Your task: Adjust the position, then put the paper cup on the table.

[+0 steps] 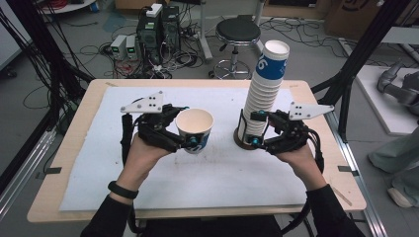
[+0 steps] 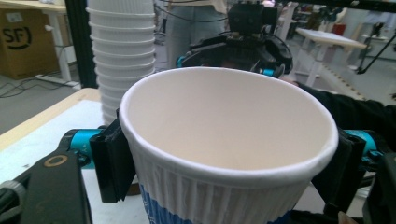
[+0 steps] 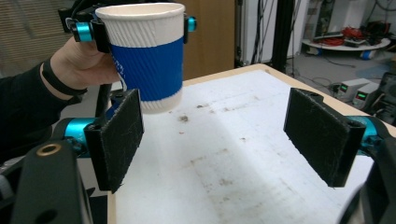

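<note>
The table (image 1: 74, 163) carries a white mat (image 1: 197, 182). Near the mat's right edge rises a tall stack of paper cups (image 1: 264, 94) — nested, the top cup empty. Left of the stack, the left tongs (image 1: 190, 129) clamp a single paper cup (image 1: 195, 129) below its rim, empty, lifted off the mat. The right tongs (image 3: 215, 135) stand wide — nothing between them, just beside the stack's foot.

1. A white ribbed paper cup (image 1: 194, 129) with a blue band is hanging upright and empty, clear of the table, well left of the cup stack (image 1: 264, 94).
2. The cup stack is standing tall, leaning slightly, on a dark round base.
</note>
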`<state>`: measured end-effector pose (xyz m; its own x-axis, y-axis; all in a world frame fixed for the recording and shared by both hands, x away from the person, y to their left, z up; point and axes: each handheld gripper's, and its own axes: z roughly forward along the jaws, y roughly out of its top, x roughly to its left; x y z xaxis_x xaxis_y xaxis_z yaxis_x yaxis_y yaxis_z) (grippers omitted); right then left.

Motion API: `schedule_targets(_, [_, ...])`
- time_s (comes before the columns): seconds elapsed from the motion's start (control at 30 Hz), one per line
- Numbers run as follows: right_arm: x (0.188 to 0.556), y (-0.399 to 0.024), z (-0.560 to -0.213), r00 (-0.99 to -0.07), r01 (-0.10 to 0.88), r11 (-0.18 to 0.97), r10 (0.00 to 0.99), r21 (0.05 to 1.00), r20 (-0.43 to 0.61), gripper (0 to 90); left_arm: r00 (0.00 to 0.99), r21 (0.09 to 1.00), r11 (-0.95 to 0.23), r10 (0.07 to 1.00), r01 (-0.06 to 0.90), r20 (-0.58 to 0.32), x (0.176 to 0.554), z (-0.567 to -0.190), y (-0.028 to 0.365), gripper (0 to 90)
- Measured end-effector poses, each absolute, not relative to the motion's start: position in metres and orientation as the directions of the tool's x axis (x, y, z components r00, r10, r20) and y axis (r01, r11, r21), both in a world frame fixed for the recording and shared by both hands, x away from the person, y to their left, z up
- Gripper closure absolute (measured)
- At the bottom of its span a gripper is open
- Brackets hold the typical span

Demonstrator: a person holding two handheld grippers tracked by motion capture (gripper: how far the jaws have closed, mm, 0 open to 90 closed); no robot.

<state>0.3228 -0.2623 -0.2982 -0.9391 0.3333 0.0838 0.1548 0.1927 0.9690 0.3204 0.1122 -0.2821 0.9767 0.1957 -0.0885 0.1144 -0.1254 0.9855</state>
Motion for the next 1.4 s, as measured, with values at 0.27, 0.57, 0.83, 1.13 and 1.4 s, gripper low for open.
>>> schedule_targets(0.27, [0.32,-0.277,-0.296,-0.929,0.15,0.178,0.362,0.972,0.077,20.3,0.97,0.988,-0.111,0.23,0.103,-0.075,0.32,-0.282,0.126,21.7])
schedule_targets(0.57, [0.318,-0.283,-0.297,-0.925,0.149,0.183,0.374,0.972,0.072,20.3,0.971,0.988,-0.111,0.226,0.108,-0.081,0.32,-0.283,0.124,21.7])
schedule_targets(0.83, [0.318,-0.288,-0.295,-0.921,0.145,0.176,0.384,0.974,0.068,20.3,0.966,0.987,-0.116,0.245,0.113,-0.081,0.324,-0.283,0.127,21.7])
schedule_targets(1.13, [0.321,-0.292,-0.293,-0.92,0.139,0.168,0.387,0.976,0.064,20.3,0.954,0.985,-0.126,0.291,0.119,-0.078,0.326,-0.285,0.13,21.7])
schedule_targets(1.4, [0.325,-0.295,-0.293,-0.919,0.137,0.16,0.39,0.978,0.065,20.4,0.922,0.985,-0.131,0.384,0.114,-0.056,0.335,-0.289,0.139,21.7])
